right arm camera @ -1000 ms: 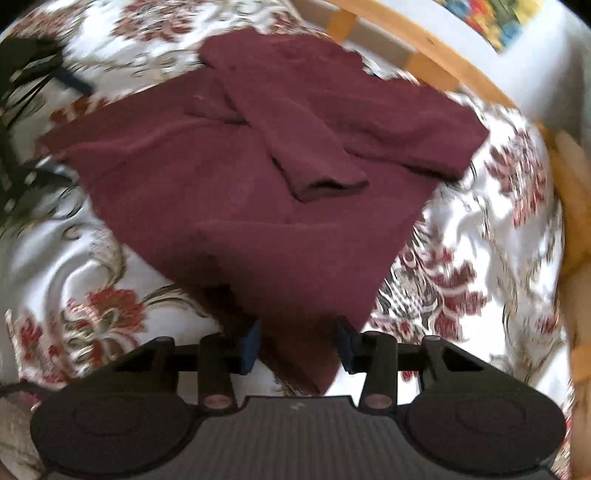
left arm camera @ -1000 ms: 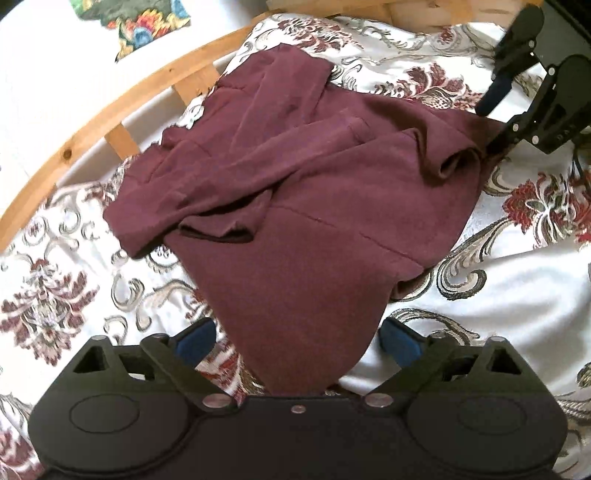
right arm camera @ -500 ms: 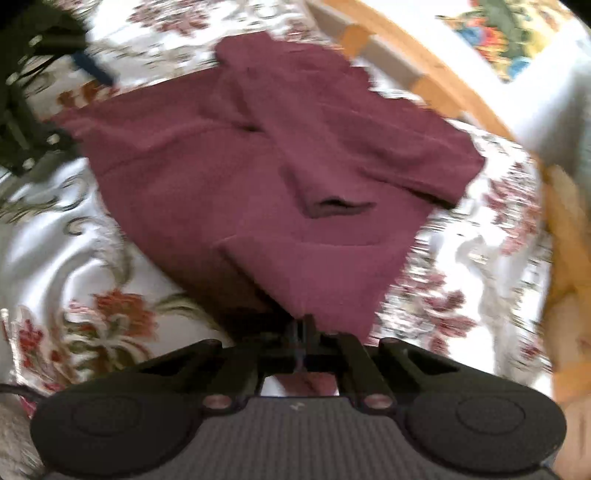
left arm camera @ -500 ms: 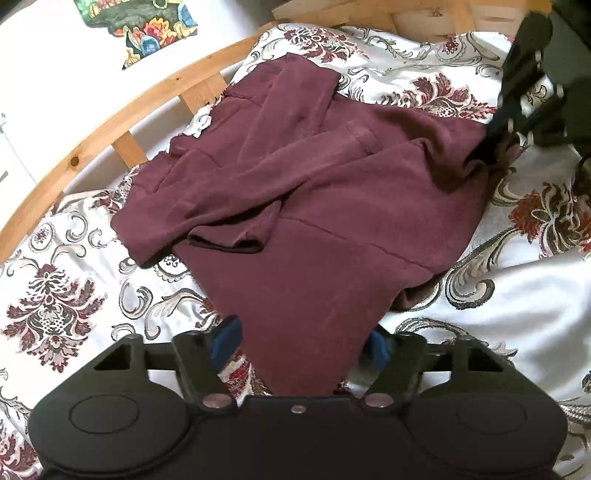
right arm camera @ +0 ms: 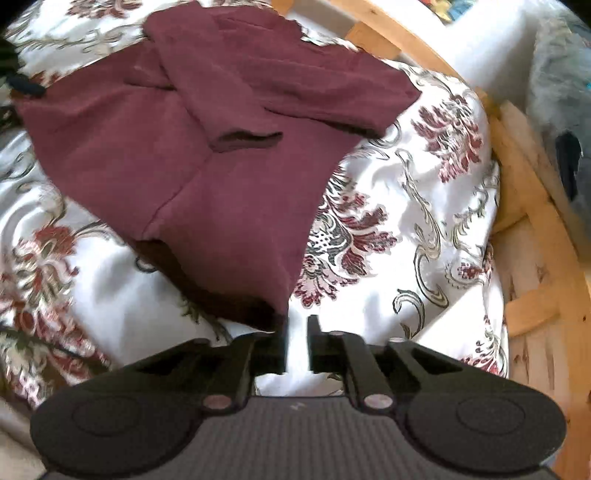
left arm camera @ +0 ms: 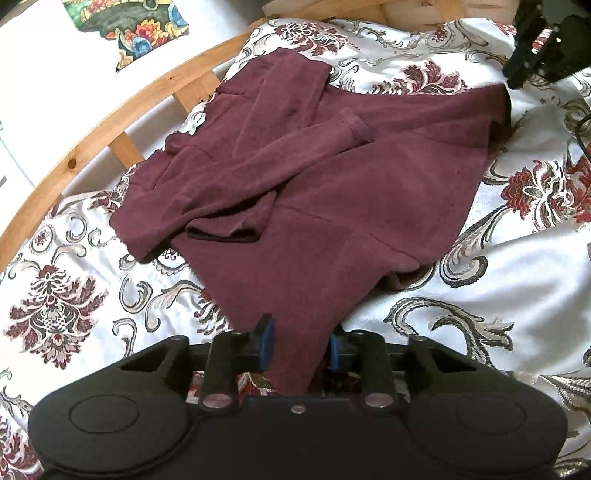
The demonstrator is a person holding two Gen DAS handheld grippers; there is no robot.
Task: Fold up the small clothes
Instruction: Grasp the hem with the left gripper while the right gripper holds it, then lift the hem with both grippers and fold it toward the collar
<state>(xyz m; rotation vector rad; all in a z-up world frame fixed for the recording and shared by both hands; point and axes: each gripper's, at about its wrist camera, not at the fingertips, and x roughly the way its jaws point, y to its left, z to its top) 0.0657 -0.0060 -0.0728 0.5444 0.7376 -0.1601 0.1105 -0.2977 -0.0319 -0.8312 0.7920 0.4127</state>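
A maroon long-sleeved top (left arm camera: 332, 177) lies on a floral bedspread (left arm camera: 74, 295), both sleeves folded across its body. My left gripper (left arm camera: 301, 345) has its blue pads close on either side of the near hem corner, the cloth running between them. In the right wrist view the top (right arm camera: 221, 166) has one corner lifted off the bed toward my right gripper (right arm camera: 296, 343). Its fingers stand a narrow gap apart with white bedspread showing between them, and the corner meets the left fingertip (right arm camera: 281, 332). The right gripper (left arm camera: 532, 48) shows at the top's far corner in the left wrist view.
A curved wooden bed rail (left arm camera: 92, 147) runs along the far side of the bedspread, also on the right in the right wrist view (right arm camera: 535, 221). A colourful patterned cloth (left arm camera: 129, 26) lies beyond the rail. A grey fuzzy object (right arm camera: 561, 74) sits past the rail.
My left gripper's fingers have closed in from wide open onto the near hem corner. My right gripper closed on the other corner, lifted it, and now shows a narrow gap.
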